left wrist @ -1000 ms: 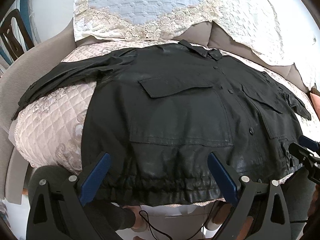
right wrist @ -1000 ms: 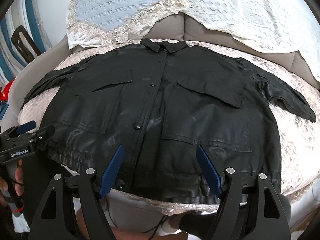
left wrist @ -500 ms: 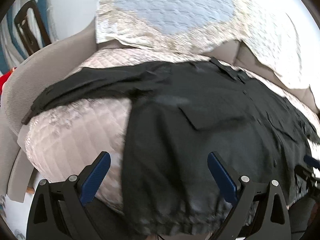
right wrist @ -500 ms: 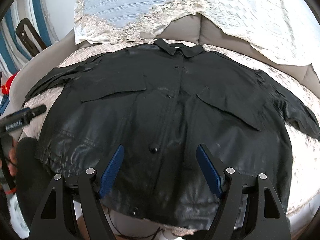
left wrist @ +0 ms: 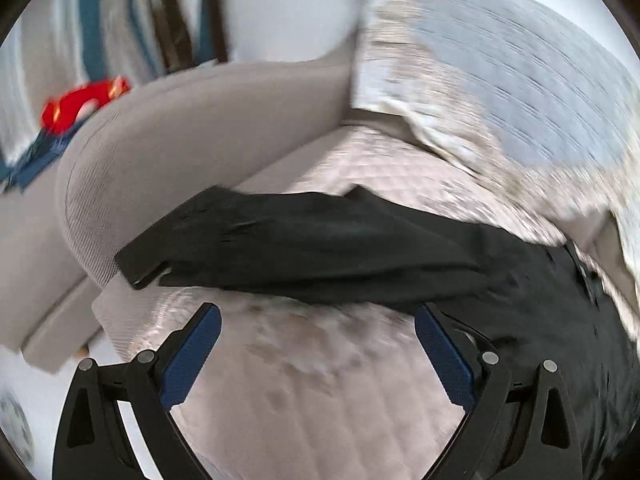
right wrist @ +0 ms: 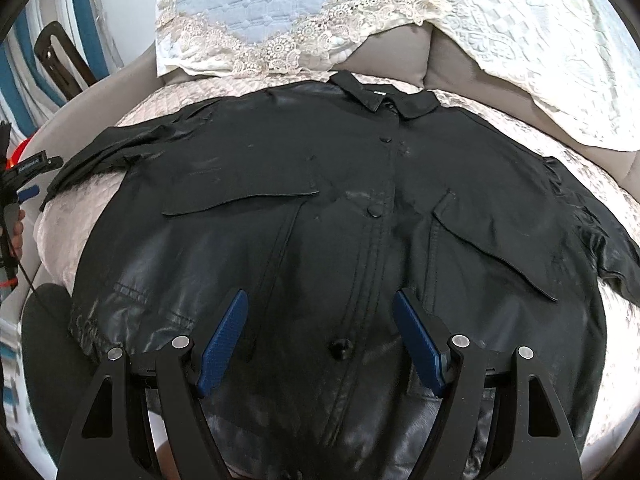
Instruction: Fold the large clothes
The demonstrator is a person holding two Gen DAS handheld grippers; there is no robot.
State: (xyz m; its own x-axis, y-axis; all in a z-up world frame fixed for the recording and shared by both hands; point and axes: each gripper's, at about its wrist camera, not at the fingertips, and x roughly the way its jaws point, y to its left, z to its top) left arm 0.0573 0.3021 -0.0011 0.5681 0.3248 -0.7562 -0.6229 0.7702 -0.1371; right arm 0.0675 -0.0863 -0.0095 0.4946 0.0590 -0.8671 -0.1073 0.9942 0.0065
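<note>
1. Black jacket (right wrist: pixel 320 208): lies flat, front up, on the quilted cover (right wrist: pixel 80 216) of a sofa seat. Collar (right wrist: pixel 384 96) points toward the backrest; the snap buttons down the middle look fastened; a flap pocket (right wrist: pixel 240 200) sits on each chest side; the finish is glossy, like leather.
2. Jacket sleeve (left wrist: pixel 280 248): stretched out sideways across the quilted cover, its cuff end reaching the grey sofa arm (left wrist: pixel 180 132).
3. Right claw (right wrist: pixel 320 340): hangs just above the jacket's lower front, blue fingers (right wrist: pixel 224 344) spread wide, with only the button strip beneath them. Nothing gripped.
4. Left claw (left wrist: pixel 316 356): above bare quilted cover just short of the sleeve, blue fingers (left wrist: pixel 192 360) wide apart, holding nothing. The view is smeared with blur.
5. Writing: a small white label on the left claw's body (right wrist: pixel 32 162), seen from the right-hand camera; too small and tilted to read with certainty. A person's hand (right wrist: pixel 16 228) grips the handle below it.
6. Lace-edged blue and white throw (right wrist: pixel 280 8): draped over the backrest, behind the collar.
7. Red object (left wrist: pixel 80 100): beyond the sofa arm, blurred, unidentifiable.
</note>
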